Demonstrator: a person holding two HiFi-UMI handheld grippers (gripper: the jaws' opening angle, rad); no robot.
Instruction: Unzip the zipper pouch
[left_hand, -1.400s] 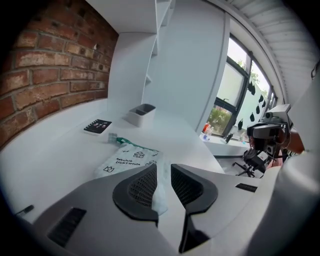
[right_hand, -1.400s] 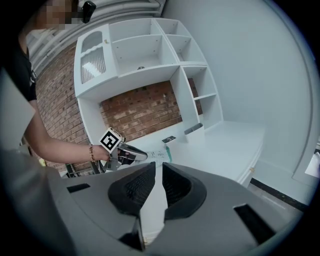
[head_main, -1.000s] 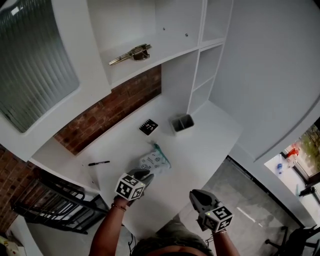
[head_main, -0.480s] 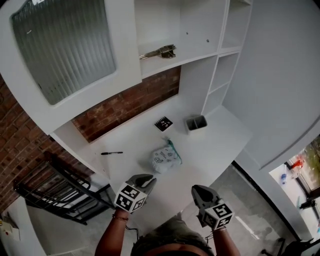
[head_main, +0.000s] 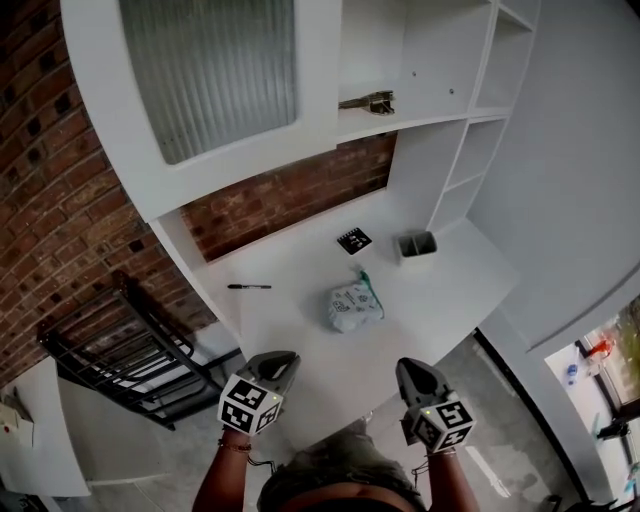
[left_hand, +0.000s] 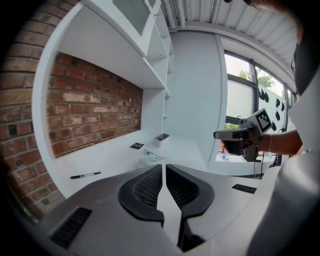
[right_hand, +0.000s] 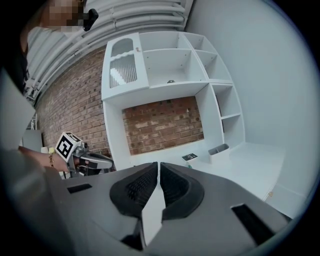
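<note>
Lying midway on the white desk (head_main: 300, 330), well ahead of the left gripper (head_main: 283, 358) and right gripper (head_main: 410, 368), both pressed together on nothing, the zipper pouch (head_main: 353, 307) is judged light, soft and crumply, best pinned beside its teal zipper edge (head_main: 368, 289).

A home-office or study corner was indicated: a white built-in surface (head_main: 300, 325) was set beneath white open shelving (head_main: 440, 60) and a ribbed-glass cabinet door (head_main: 210, 70), backed by a red brick wall (head_main: 290, 195), with a black marker pen (head_main: 249, 287) and a small grey desk container (head_main: 415, 244) laid on it.
</note>
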